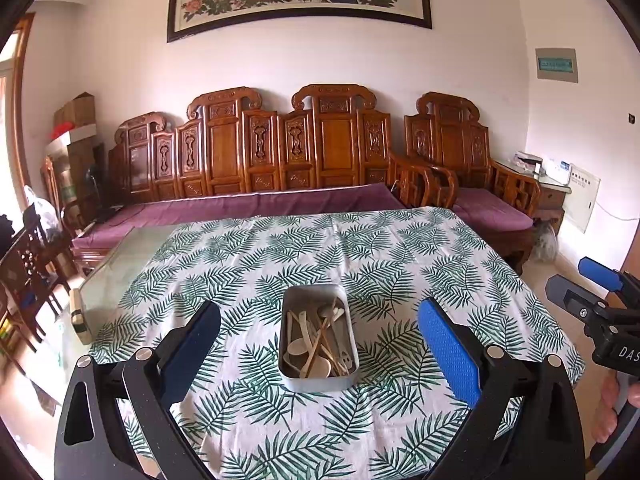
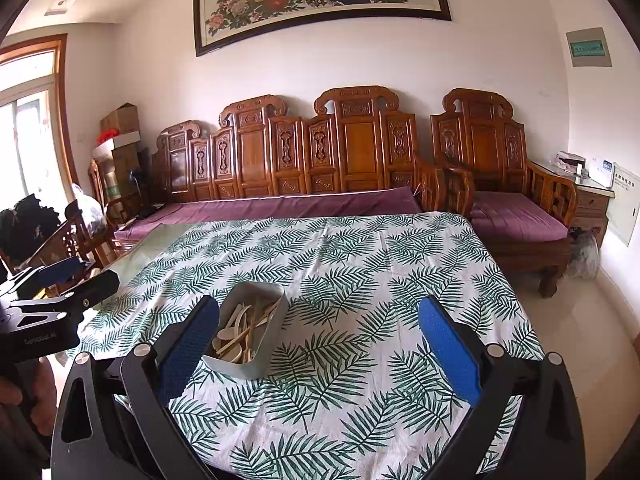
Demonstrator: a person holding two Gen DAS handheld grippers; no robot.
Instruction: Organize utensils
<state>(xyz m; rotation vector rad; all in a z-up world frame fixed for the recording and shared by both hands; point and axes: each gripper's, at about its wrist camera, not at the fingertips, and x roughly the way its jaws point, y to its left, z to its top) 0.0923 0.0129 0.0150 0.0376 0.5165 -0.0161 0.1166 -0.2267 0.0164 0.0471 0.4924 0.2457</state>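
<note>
On the leaf-print cloth of the desk, near the front and about midway across, a metal tray is being seen with all the visible utensils lying inside it: pale wooden spoons, sticks and a slotted piece, heaped crosswise rather than laid in rows. No utensil is being seen loose on the cloth. Such a scene is being judged to fit two stages alike: a jumble waiting to be sorted out of the tray, or pieces already gathered into it; the pictures are not settling which. Whichever applies, any pick from the heap is being judged to go best on a single handle lying on top, taken near its middle, since the crossed sticks are likely to drag neighbours along and the light tray is likely to slide on the cloth. The left tongs are being held spread wide, released and empty, hovering above the desk with the tray framed between the fingers, touching nothing. The right tongs are likewise being held wide apart and empty, over bare cloth, with the tray just beside the left finger.
</note>
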